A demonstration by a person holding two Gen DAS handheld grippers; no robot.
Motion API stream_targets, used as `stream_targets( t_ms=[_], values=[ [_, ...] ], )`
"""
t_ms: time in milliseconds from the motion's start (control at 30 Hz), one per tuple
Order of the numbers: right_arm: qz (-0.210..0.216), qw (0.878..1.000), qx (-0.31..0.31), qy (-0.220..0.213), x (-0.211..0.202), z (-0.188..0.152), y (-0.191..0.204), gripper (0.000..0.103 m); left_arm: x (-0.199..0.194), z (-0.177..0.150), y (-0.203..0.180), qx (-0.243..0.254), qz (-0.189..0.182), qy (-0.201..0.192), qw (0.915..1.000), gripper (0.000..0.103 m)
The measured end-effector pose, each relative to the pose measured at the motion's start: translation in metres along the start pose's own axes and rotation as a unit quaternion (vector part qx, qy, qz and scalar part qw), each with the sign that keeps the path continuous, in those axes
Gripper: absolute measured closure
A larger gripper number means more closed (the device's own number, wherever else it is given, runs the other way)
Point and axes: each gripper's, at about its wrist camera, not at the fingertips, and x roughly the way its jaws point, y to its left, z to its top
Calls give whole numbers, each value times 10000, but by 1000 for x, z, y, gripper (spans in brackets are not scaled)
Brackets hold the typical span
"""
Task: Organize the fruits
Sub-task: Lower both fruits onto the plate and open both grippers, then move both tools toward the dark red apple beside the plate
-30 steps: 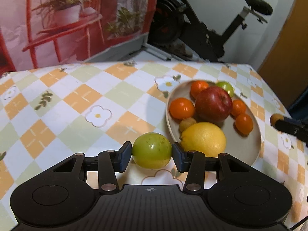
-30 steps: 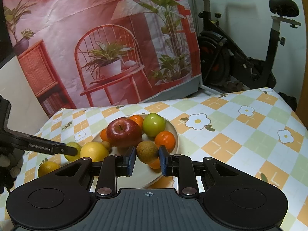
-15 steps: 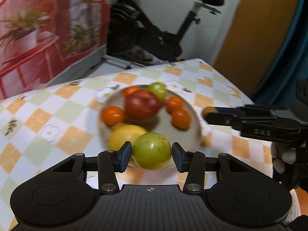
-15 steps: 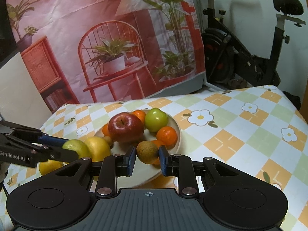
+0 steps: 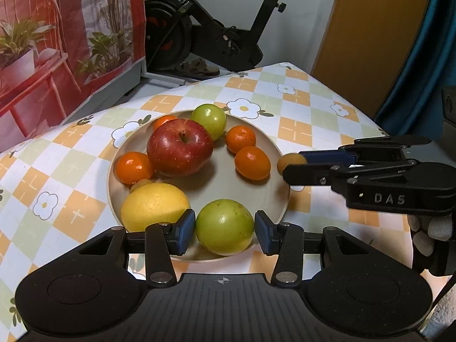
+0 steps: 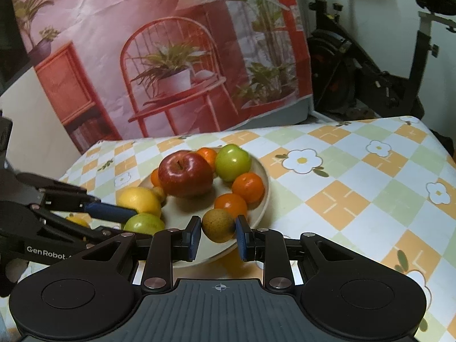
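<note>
A beige plate on the checked tablecloth holds a red apple, a lemon, a green fruit and several oranges. My left gripper is shut on a second green fruit over the plate's near rim. My right gripper is shut on a small brown fruit over the plate's edge; it also shows in the left wrist view, at the plate's right. The left gripper appears in the right wrist view, with the green fruit.
The table's far and right edges are near the plate. An exercise bike and a printed backdrop stand behind the table. A yellow fruit lies on the cloth, partly hidden by the left gripper.
My left gripper lifted the green fruit off the cloth and carried it right, over the plate's rim. My right gripper, holding the brown fruit, stayed by the plate edge.
</note>
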Motion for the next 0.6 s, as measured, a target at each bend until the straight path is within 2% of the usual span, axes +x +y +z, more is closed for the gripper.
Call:
stream_targets(
  t_ms=[300, 400, 600],
  values=[
    [45, 9998, -26, 201, 12, -4, 3, 76, -3, 2, 2, -78, 65, -8, 9999, 55],
    [15, 9998, 4, 197, 12, -4, 2, 73, -6, 2, 3, -110, 93, -33, 9999, 55],
    [-20, 9998, 71, 175, 7, -6, 3, 73, -16, 1, 6, -207, 187, -136, 9995, 55]
  ],
)
